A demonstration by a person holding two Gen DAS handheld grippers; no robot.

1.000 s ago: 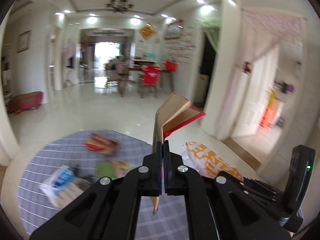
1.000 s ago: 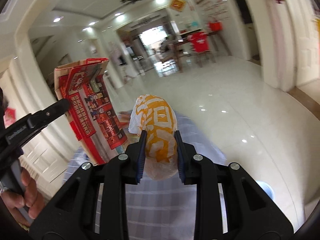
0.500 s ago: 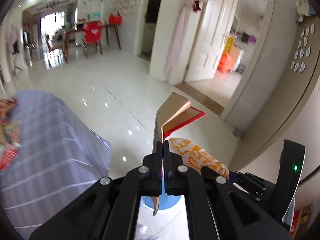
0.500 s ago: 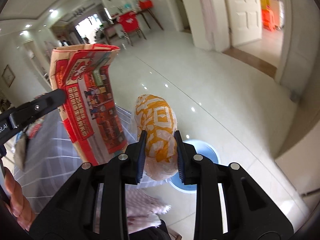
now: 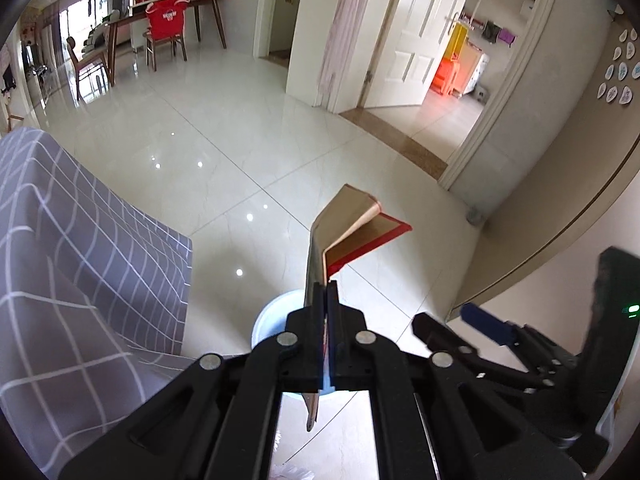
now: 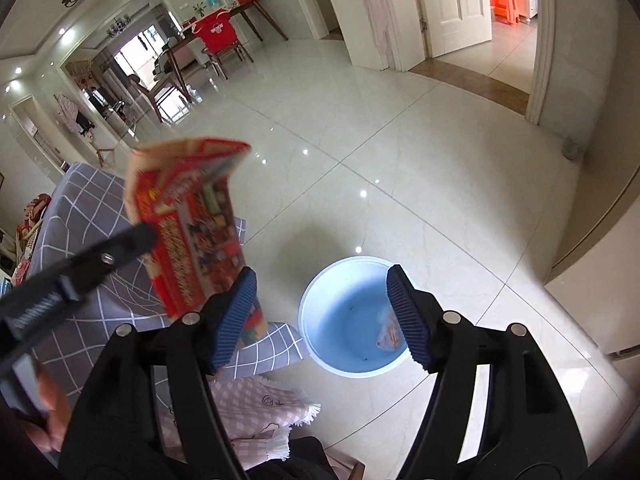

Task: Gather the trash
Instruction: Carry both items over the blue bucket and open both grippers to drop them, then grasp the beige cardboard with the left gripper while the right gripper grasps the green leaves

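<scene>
My left gripper [image 5: 326, 292] is shut on a flattened red and brown cardboard box [image 5: 352, 232], which sticks up past its fingertips. In the right wrist view the same box [image 6: 188, 232] hangs at the left, over the edge of the table, clamped by the left gripper [image 6: 142, 236]. My right gripper [image 6: 320, 276] hovers above a blue bin [image 6: 312, 344] on the floor; its jaws are opening and nothing is between them. An orange and white bag [image 6: 389, 332] lies inside the bin. The bin [image 5: 272, 316] shows partly behind the left fingers.
A table with a grey checked cloth [image 5: 80, 260] stands left of the bin, with more trash [image 6: 32, 216] on its far side. Pink checked fabric [image 6: 256, 408] lies below the right gripper. A person's hand [image 6: 52, 412] holds the left tool. Shiny tiled floor spreads beyond.
Both grippers swung away from the table and down over the bin. The right gripper let go of the orange and white bag, which now lies in the bin. The left keeps the box.
</scene>
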